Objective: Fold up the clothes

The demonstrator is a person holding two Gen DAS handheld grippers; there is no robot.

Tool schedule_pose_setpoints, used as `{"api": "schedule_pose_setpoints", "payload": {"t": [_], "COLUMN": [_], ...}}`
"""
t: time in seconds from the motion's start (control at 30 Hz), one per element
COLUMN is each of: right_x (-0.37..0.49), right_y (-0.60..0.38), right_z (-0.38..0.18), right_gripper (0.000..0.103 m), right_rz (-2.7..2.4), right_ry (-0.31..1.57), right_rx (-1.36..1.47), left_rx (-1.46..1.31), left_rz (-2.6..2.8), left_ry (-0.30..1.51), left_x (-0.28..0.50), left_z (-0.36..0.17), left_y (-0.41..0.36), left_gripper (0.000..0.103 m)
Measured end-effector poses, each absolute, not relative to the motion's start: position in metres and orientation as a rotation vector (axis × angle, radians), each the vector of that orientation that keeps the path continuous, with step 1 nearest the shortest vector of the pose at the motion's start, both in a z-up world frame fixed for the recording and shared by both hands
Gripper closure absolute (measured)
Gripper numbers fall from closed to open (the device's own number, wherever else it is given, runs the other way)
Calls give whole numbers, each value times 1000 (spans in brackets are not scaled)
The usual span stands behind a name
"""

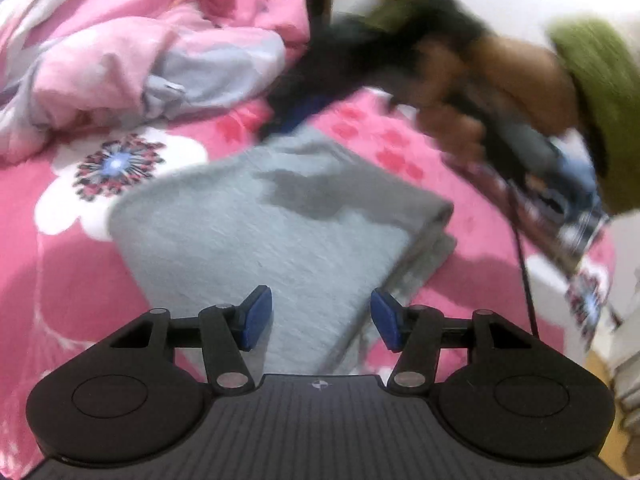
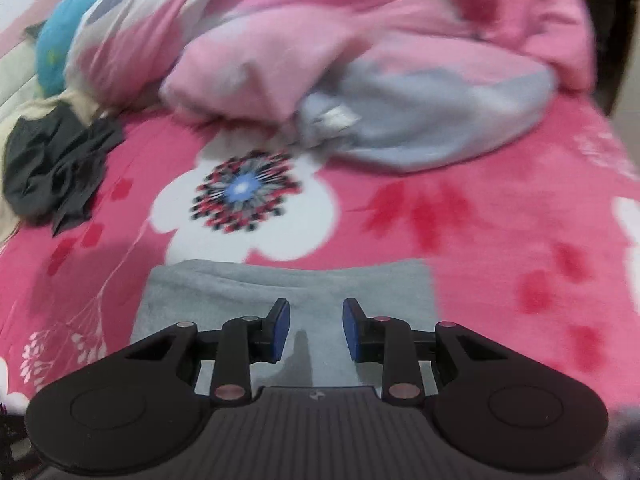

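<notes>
Left gripper (image 1: 321, 317): jaws stand apart with nothing clamped; its blue pads (image 1: 256, 317) hang above the near end of the folded grey garment (image 1: 260, 240), clear of the cloth. The garment lies flat on the pink floral bedspread (image 1: 72, 272), running from under the jaws away up the frame; its folded edge, with layers showing, lies right of the right pad. A dark patch marks the cloth past the jaws. Beyond the garment's far end, to the right, a hand (image 1: 500, 92) in a green sleeve (image 1: 592, 92) grips the other tool, blurred. Left of the jaws and farther off, a white flower print (image 1: 116, 168) on the bedspread; behind it, a heaped pink quilt (image 1: 140, 40). Right gripper (image 2: 316, 330): jaws parted more narrowly, released, nothing between the pads (image 2: 280, 332); the same garment (image 2: 240, 292) lies directly beneath them, its far edge just ahead of the tips. Ahead of that edge, the flower print (image 2: 244, 200). Far left of the jaws, a crumpled black garment (image 2: 52, 168). Farthest ahead, the pink quilt (image 2: 360, 40) with a pale blue part (image 2: 432, 120); a teal cloth (image 2: 60, 48) at far left.
</notes>
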State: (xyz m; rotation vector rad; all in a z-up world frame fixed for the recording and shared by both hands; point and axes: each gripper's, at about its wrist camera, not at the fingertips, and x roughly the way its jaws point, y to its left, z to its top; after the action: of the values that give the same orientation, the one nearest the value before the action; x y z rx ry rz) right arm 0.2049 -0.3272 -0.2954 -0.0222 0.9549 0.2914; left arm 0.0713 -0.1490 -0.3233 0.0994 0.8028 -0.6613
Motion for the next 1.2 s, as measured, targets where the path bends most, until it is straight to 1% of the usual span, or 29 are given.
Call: {"api": "schedule_pose_setpoints", "payload": {"t": [0.07,0.13,0.27,0.3,0.33,0.37,0.4,0.5,0.6,0.7,0.8,0.87,0.97,1.07,1.13,1.2], "right_x": [196,186,181,179,178,179,178,165,141,138,135,137,127,125,125,129], "right_y": [-340,-350,-358,-361,-363,-365,-365,-358,-356,-348,-352,-353,-345,-334,-331,-331], "right_z": [-288,-293,-344,-350,-352,-348,-343,-316,-298,-331,-340,-328,-309,-325,-336,-336], "right_gripper": [72,72,72,72,72,72,73,73,72,71,71,71,71,71,69,69], "right_rz": [254,223,123,115,105,92,81,76,138,126,117,88,110,124,114,101], "right_ry": [960,984,1100,1074,1060,1070,1072,1031,985,1133,1106,1120,1083,1130,1113,1117], "right_rx": [-24,-6,3,34,58,73,76,40,74,-15,12,49,65,-11,-23,-22], "left_rx": [73,58,86,95,89,67,45,-29,-42,-45,-62,-49,-9,16,33,40], "left_rz": [-654,-639,-583,-567,-549,-529,-509,-501,-497,-481,-450,-430,-407,-383,-369,-356], "left_ry": [784,765,738,739,752,774,796,831,857,891,947,972,997,1019,1032,1045], "left_x": [77,90,136,149,162,175,188,211,212,214,222,225,227,228,229,231], "left_z": [-312,-309,-329,-336,-343,-349,-355,-360,-363,-362,-360,-358,-356,-355,-354,-353], "left_y": [-138,-132,-136,-138,-139,-138,-137,-129,-127,-131,-135,-138,-146,-152,-156,-158], "left_gripper": [48,48,49,49,52,57,59,60,60,60,59,59,59,59,58,58]}}
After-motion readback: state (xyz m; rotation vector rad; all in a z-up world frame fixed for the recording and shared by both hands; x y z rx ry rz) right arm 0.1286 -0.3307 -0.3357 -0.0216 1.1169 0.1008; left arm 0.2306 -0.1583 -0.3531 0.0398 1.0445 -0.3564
